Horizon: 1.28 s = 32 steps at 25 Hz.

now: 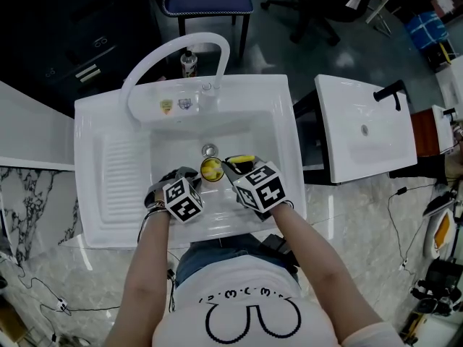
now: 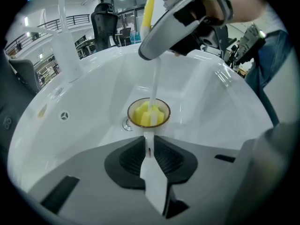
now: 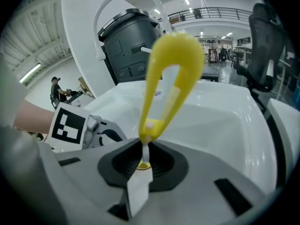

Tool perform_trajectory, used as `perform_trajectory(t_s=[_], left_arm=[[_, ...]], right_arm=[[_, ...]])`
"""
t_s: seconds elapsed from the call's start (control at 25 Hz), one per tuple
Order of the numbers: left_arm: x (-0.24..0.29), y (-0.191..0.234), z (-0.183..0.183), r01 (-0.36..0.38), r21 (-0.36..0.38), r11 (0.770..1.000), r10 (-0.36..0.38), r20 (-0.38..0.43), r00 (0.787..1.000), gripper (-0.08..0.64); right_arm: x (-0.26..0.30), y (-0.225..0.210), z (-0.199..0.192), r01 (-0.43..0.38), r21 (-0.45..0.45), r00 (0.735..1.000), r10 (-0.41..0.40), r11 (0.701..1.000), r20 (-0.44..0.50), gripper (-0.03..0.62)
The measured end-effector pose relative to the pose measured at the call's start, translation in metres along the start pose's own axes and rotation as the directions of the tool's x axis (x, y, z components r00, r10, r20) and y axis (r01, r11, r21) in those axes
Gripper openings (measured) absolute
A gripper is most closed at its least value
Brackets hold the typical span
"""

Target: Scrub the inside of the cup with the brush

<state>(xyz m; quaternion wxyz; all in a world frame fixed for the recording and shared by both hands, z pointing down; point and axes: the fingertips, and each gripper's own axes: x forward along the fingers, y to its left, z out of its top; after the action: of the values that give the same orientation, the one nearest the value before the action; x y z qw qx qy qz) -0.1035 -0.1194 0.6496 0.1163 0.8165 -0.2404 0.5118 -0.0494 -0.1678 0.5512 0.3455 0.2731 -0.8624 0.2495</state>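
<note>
The cup (image 2: 130, 112) sits in the middle of the sink (image 1: 246, 114), just below the drain (image 1: 209, 150) in the head view; the left gripper (image 2: 149, 146) has its fingers almost together, pinching a thin white bit on the cup's near side; the right gripper (image 3: 143, 158) squeezes the thin stem of the brush (image 3: 180, 45); its yellow head is down inside the cup.

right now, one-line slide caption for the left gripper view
Left gripper grips the cup in the white sink; right gripper holds the yellow brush head down inside it.
</note>
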Motion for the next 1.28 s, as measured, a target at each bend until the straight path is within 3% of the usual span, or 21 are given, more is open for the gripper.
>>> perform_trajectory(t_s=[0.2, 0.48, 1.08, 1.28], left_arm=[[0.003, 0.003, -0.006, -0.011, -0.009, 1.0, 0.011, -0.017, 1.0, 0.067], [0.008, 0.009, -0.017, -0.017, -0.05, 0.999, 0.015, -0.055, 0.998, 0.067], [0.007, 0.008, -0.021, 0.013, -0.059, 0.998, -0.017, -0.063, 0.998, 0.07], [-0.003, 0.014, -0.019, -0.012, -0.058, 0.998, 0.009, -0.054, 0.998, 0.159]], right_arm=[[-0.006, 0.016, -0.007, -0.066, -0.024, 0.996, 0.064, 0.998, -0.062, 0.044], [-0.027, 0.018, 0.018, 0.016, -0.09, 0.999, -0.013, 0.996, 0.039, 0.044], [-0.098, 0.015, 0.064, 0.072, 0.026, 0.966, -0.076, 0.997, 0.247, 0.046], [-0.11, 0.01, 0.071, 0.082, 0.066, 0.952, -0.098, 0.994, 0.291, 0.046]])
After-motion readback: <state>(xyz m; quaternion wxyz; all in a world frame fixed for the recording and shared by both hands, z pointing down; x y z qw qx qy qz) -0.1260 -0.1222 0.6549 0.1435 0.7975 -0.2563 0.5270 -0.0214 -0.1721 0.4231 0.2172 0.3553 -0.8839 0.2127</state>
